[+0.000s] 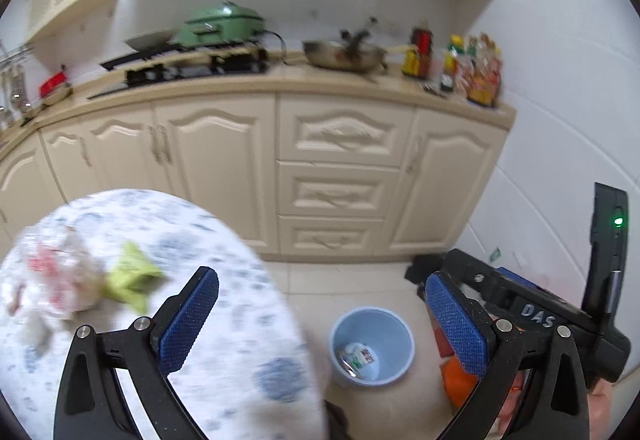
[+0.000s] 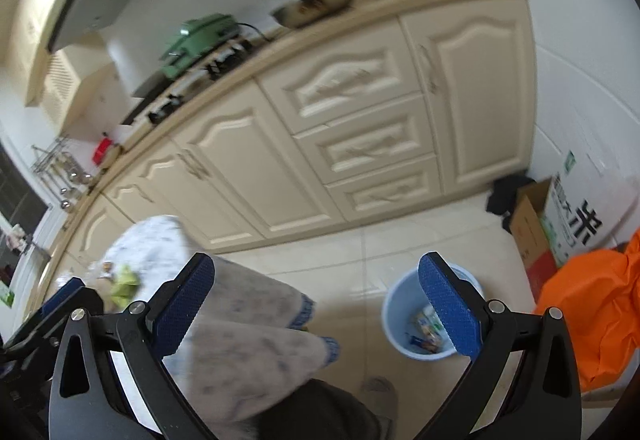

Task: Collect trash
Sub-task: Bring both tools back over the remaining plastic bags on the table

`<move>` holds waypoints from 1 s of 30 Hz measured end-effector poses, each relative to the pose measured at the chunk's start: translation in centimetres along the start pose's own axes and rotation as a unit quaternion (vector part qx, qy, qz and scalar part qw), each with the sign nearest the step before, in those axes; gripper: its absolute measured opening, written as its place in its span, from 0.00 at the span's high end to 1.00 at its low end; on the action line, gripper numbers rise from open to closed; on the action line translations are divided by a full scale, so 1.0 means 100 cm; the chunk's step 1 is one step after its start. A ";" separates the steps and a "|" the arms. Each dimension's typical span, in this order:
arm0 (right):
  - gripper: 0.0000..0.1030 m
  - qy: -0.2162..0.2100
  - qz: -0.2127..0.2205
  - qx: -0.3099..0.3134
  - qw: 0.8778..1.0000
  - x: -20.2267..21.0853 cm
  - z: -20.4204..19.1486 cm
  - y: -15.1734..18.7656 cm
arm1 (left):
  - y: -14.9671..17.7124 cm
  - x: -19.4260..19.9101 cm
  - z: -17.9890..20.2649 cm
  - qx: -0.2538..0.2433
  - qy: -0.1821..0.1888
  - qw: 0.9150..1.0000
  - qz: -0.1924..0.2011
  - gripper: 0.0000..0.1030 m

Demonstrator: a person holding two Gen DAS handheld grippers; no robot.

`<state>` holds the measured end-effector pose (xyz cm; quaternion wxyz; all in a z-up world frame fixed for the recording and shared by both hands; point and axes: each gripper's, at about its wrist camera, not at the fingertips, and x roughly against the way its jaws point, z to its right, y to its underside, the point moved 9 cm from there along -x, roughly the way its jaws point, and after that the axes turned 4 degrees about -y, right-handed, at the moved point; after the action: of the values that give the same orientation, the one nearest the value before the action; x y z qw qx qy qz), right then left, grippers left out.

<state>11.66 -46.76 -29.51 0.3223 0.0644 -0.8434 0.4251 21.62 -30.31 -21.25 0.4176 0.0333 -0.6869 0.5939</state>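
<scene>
A light blue bin (image 1: 372, 346) stands on the floor with some wrappers inside; it also shows in the right wrist view (image 2: 404, 314). A green wrapper (image 1: 130, 276) and a crumpled white and pink plastic bag (image 1: 60, 276) lie on the round table (image 1: 224, 340) with a blue-patterned cloth. My left gripper (image 1: 320, 316) is open and empty, between table edge and bin. My right gripper (image 2: 316, 304) is open and empty, above the floor beside the bin. The green wrapper shows small in the right wrist view (image 2: 124, 284).
Cream kitchen cabinets (image 1: 332, 168) run along the back, with a stove, green pot (image 1: 220, 26), pan and bottles on the counter. A cardboard box (image 2: 536, 228) and orange bag (image 2: 596, 312) stand at the right wall. The cloth hangs off the table edge (image 2: 248, 340).
</scene>
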 end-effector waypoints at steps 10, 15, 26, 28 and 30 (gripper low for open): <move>0.00 -0.054 0.016 0.086 0.995 0.016 -0.129 0.004 | 0.018 0.106 -0.098 0.045 -0.060 0.996 0.057 0.01; 0.00 -0.068 0.013 0.125 0.990 0.010 -0.185 0.017 | 0.029 0.141 -0.144 0.064 -0.090 0.991 0.077 0.01; 0.00 -0.114 -0.008 0.215 0.970 -0.015 -0.288 0.066 | 0.062 0.198 -0.216 0.104 -0.168 0.977 0.076 0.01; 0.00 -0.126 -0.020 0.231 0.964 -0.023 -0.299 0.076 | 0.068 0.199 -0.219 0.114 -0.188 0.973 0.073 0.01; 0.00 -0.145 -0.039 0.247 0.957 -0.030 -0.309 0.086 | 0.074 0.200 -0.217 0.123 -0.202 0.969 0.072 0.01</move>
<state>25.89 -18.43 -23.80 0.1868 0.2358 -0.7468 0.5931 16.28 -0.81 -16.00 0.2192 0.1543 -0.6794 0.6831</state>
